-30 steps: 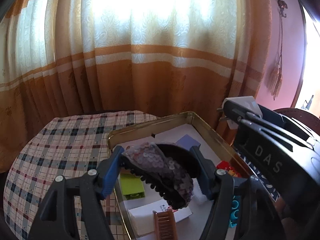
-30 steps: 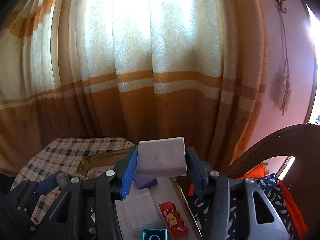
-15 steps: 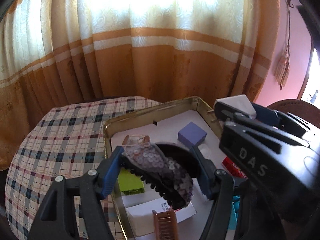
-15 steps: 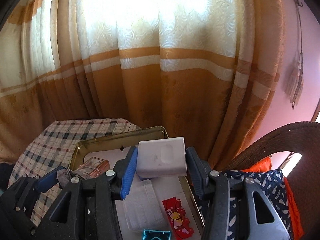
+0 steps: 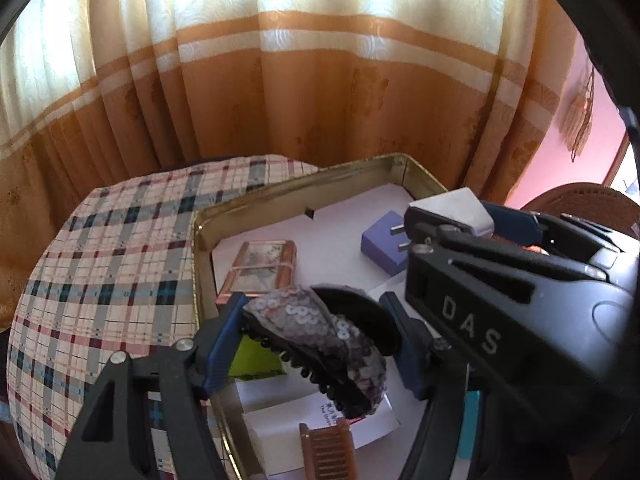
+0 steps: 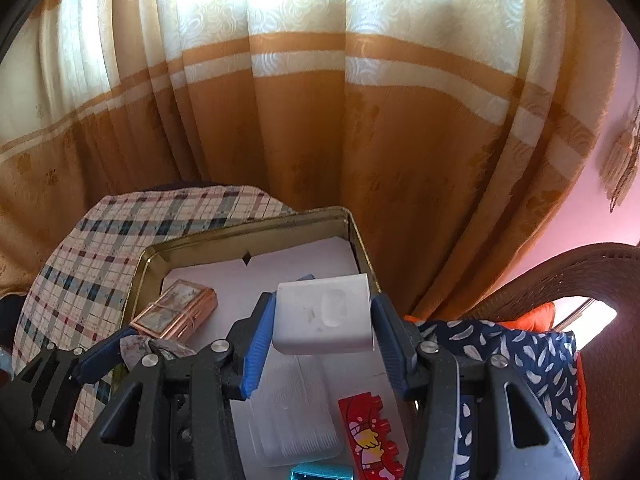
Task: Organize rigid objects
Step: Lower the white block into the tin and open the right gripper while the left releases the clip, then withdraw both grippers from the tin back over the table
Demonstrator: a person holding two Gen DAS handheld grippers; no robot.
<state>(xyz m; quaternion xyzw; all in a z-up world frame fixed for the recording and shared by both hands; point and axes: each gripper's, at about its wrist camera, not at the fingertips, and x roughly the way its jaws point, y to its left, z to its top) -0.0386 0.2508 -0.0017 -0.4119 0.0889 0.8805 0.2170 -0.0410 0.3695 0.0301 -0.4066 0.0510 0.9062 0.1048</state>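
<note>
Two handheld tools hover over an open gold-coloured metal tin (image 5: 304,184) lined with white paper, which sits on a round tabletop (image 5: 100,264) covered in a plaid cloth, before an orange and cream curtain (image 5: 320,80).

The left tool (image 5: 316,340) grips a black toothed hair claw clip covered in silvery sequins (image 5: 320,332). Its blue pads press on the clip's two ends. The clip looks light and stiff, but it is curved and springy, and the sequins may be slick, so holding it across its ends as now seems sound.

The right tool (image 6: 324,316) is closed at a moderate width on a white rounded plastic block (image 6: 324,312), perhaps a charger, held by its two flat side faces. It looks light, hard and smooth; the flat sides give the pads the best hold.

Inside the tin lie a copper-edged glass trinket box (image 5: 260,268), a purple plug adapter with two metal prongs (image 5: 384,244), a lime green card (image 5: 256,360), a brown comb (image 5: 330,452), a clear plastic case (image 6: 292,412), a red cartoon toy brick (image 6: 368,436) and a turquoise brick (image 6: 320,474).

Compared with a second earlier, both tools have tipped downward and dropped closer to the tin. More of the tin's floor now shows, including the trinket box in the right view. Both grips look unchanged.
</note>
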